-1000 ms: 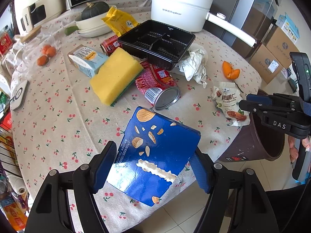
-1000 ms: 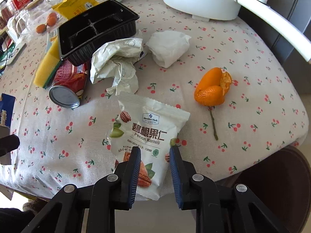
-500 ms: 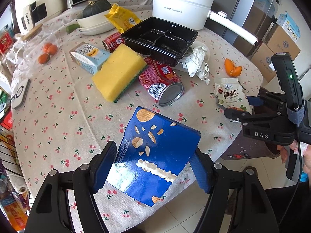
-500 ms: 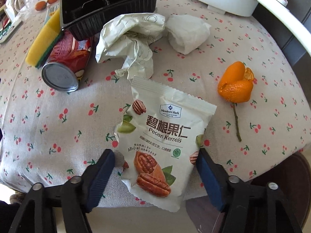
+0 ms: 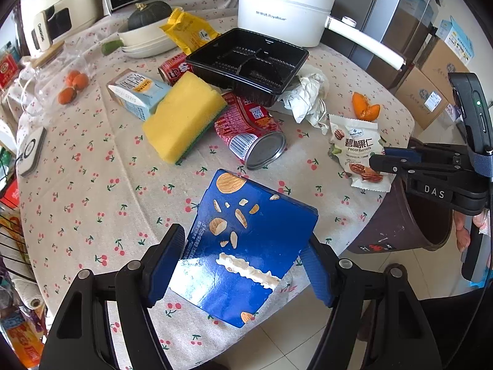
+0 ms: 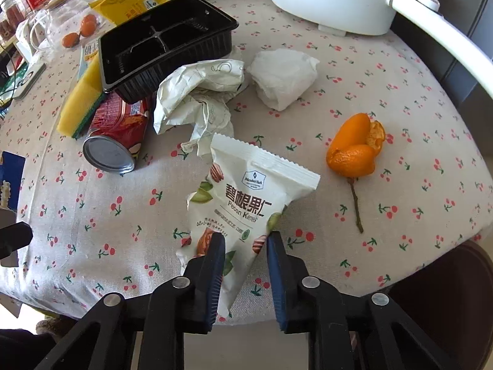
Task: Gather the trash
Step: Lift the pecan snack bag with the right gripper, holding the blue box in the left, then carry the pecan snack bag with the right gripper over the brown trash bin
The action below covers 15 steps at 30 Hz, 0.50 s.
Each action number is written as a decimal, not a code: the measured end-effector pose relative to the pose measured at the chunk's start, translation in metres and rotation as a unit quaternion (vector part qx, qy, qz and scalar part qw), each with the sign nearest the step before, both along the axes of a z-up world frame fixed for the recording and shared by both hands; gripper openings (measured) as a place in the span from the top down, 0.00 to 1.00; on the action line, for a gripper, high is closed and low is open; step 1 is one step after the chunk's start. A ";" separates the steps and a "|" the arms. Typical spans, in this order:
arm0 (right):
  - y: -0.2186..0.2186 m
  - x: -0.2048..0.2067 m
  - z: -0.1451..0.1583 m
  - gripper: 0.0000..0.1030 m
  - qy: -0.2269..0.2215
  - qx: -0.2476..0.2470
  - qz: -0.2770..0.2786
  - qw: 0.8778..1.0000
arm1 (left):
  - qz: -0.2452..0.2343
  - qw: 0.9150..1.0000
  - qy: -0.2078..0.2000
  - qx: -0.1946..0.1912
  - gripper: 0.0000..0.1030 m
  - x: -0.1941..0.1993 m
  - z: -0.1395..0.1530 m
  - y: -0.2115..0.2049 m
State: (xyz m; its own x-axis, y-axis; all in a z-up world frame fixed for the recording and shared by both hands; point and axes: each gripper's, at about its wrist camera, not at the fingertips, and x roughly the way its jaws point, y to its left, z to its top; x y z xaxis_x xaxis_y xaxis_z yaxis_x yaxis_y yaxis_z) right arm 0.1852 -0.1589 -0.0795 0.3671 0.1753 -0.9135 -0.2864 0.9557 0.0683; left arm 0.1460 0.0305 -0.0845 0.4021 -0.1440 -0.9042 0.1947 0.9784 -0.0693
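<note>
Count on cherry-print table (image 6: 400, 98): 2 red cans, 1 black tray (image 6: 163, 46), 1 yellow sponge (image 5: 181, 117), 2 crumpled papers, 1 orange peel (image 6: 354, 151). Right gripper (image 6: 245, 259) pinched on lower end of 1 white pecan bag (image 6: 246, 197), creased, printed w/ nuts, at table edge just left of the peel. Left gripper (image 5: 243, 265) spread wide, clamping 1 blue box (image 5: 246, 246) w/ almond print, near table edge.

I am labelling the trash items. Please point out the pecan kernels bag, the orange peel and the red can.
pecan kernels bag (image 6: 246, 197), right wrist view, printed front.
orange peel (image 6: 354, 151), right wrist view, outer skin.
red can (image 6: 120, 123), right wrist view, side wall.
</note>
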 end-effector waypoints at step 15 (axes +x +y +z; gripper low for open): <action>0.001 0.001 -0.004 0.88 0.015 0.027 -0.005 1.000 | 0.000 1.000 0.000 0.000 0.26 0.003 0.000 -0.004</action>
